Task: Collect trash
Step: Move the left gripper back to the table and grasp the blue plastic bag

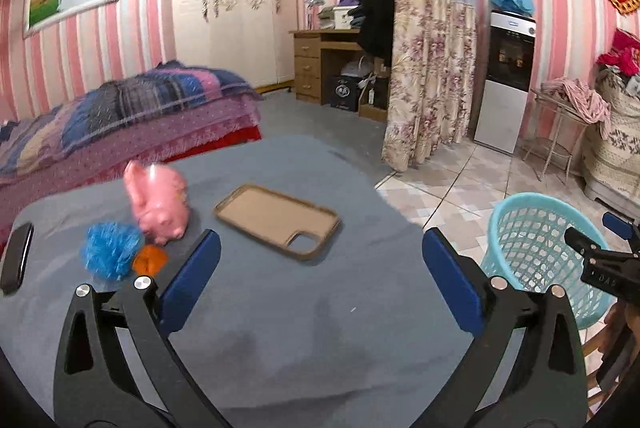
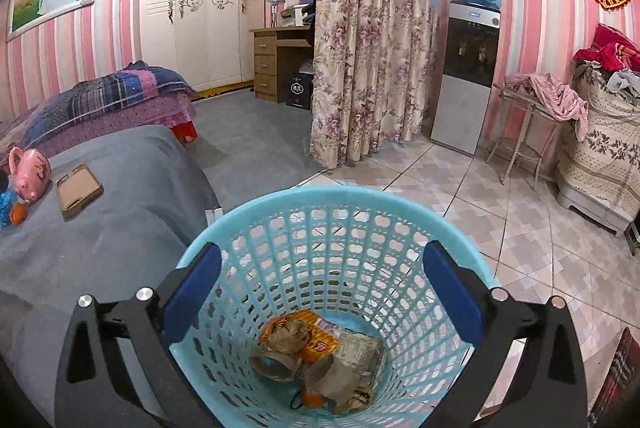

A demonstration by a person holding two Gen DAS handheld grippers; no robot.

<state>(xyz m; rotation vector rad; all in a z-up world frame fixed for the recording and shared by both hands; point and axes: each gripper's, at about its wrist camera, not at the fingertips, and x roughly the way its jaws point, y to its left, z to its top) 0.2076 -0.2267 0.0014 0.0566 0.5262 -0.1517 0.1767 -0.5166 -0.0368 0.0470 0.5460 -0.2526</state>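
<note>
Pink-striped walls, a white wardrobe [image 1: 232, 8] and a floral curtain [image 2: 368, 68] frame a bedroom where a grey-covered tabletop [image 1: 280, 328] stands beside a bed [image 1: 120, 120]. On the tiled floor next to the tabletop sits a turquoise mesh basket [image 2: 400, 228], and at its bottom lies the collected trash [image 2: 320, 360]: an orange wrapper, crumpled brown paper and a flattened printed packet. The right hand-held gripper [image 2: 320, 292] hangs over the basket's mouth, jaws spread wide and empty. The left hand-held gripper [image 1: 320, 280] hovers above the tabletop, likewise released and holding nothing. On the cloth lie a tan phone case [image 1: 276, 216], a pink rabbit figurine [image 1: 158, 204], a blue fuzzy ball [image 1: 110, 252] touching a small orange object [image 1: 150, 260], and a dark phone [image 1: 18, 256] at the left edge.
</note>
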